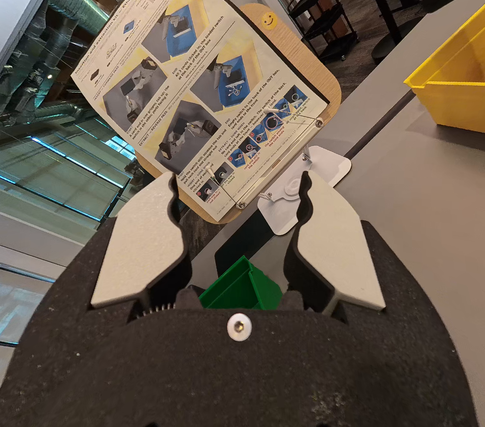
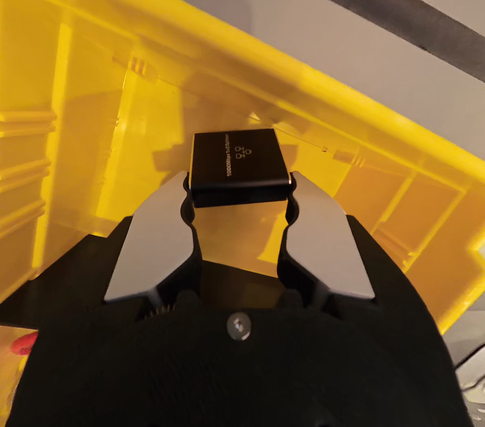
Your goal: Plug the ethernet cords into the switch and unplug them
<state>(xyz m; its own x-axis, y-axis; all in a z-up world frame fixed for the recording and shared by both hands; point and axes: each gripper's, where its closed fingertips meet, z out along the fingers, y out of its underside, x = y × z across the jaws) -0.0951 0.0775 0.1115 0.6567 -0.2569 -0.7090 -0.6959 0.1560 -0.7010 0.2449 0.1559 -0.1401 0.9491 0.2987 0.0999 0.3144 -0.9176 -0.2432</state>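
In the right wrist view, my right gripper (image 2: pixel 238 183) is shut on the switch (image 2: pixel 237 159), a small black box with white markings on top, held by its near edge between the fingertips. It hangs inside a yellow bin (image 2: pixel 105 99). No ethernet cords are in view. In the left wrist view, my left gripper (image 1: pixel 238 183) is open and empty, raised and tilted above the grey table (image 1: pixel 406 204), pointing at an instruction sheet (image 1: pixel 196 78) on a wooden stand.
A green bin (image 1: pixel 241 285) sits just below the left fingers. The yellow bin's corner (image 1: pixel 451 89) shows at the right on the table. The stand has a white base (image 1: pixel 315 186). A black cart (image 1: pixel 322 18) stands on the floor beyond. A red object (image 2: pixel 23 343) shows at the lower left.
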